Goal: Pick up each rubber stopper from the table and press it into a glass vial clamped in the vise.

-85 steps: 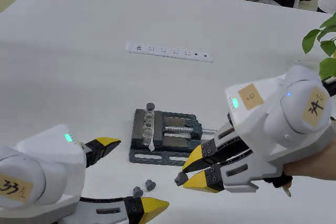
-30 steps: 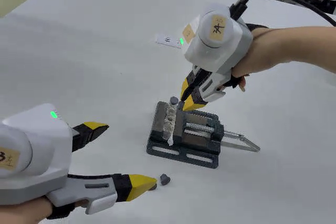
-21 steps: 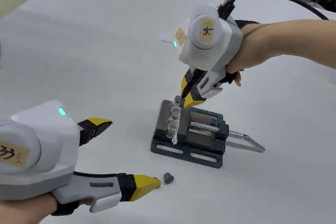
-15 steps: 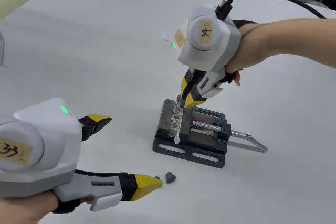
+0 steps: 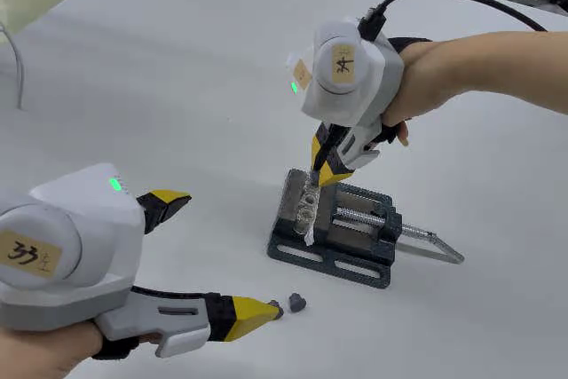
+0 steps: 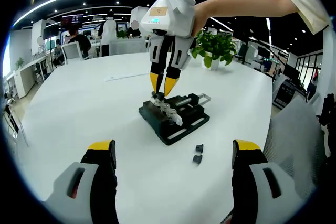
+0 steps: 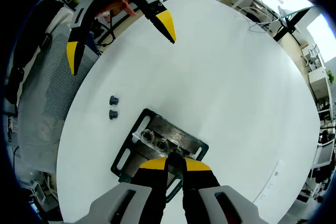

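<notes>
A dark vise (image 5: 366, 264) (image 6: 181, 128) (image 7: 123, 160) on the white table clamps a row of clear glass vials (image 5: 306, 210) (image 6: 168, 110) (image 7: 156, 140). My right gripper (image 5: 321, 172) (image 6: 161, 91) (image 7: 176, 163) points down at the far end of that row, shut on a dark rubber stopper (image 7: 176, 159) that sits at a vial mouth. Two loose stoppers (image 5: 296, 303) (image 6: 198, 153) (image 7: 113, 107) lie in front of the vise. My left gripper (image 5: 217, 259) (image 6: 173, 150) hovers wide open near the table's front, its lower fingertip (image 5: 257, 311) close beside those stoppers.
The vise's screw handle (image 5: 433, 240) sticks out to the right. A white power strip (image 6: 123, 76) (image 7: 270, 179) lies farther back on the table. A potted plant (image 6: 215, 45) stands at the far edge. A grey chair (image 6: 294, 135) is off to the side.
The right gripper carried a stopper from the table's front up over the vise and lowered it onto the far end of the vial row. The left gripper stayed open near the loose stoppers.
</notes>
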`<state>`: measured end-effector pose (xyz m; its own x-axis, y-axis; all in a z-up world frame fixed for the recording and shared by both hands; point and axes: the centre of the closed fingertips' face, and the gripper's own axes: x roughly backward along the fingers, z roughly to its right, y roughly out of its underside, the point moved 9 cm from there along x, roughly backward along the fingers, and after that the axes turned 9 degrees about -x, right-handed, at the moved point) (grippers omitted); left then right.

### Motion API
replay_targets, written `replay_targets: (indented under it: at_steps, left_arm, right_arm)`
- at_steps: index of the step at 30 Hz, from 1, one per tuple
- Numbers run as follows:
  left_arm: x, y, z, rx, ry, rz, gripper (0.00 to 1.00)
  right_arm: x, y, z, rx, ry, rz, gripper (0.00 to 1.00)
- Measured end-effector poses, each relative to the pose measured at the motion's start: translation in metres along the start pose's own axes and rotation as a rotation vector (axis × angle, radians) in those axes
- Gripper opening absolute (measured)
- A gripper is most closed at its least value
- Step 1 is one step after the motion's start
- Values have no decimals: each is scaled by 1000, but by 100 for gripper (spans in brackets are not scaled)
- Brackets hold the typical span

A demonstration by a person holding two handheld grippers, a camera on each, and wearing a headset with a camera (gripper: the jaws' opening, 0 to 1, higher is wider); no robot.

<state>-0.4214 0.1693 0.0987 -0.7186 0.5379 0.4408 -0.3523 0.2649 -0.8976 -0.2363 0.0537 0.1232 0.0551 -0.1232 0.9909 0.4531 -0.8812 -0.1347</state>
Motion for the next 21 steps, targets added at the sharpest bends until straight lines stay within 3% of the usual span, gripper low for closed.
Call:
replay_targets:
  at_steps: [14, 21]
  left_arm:
    - [0, 2, 0, 14, -1, 2, 90]
    - [-1, 4, -1, 21, 4, 4, 89]
  right_arm:
    - [-3, -4, 4, 4, -5, -20, 5]
    - [-4, -6, 6, -61, -11, -51, 5]
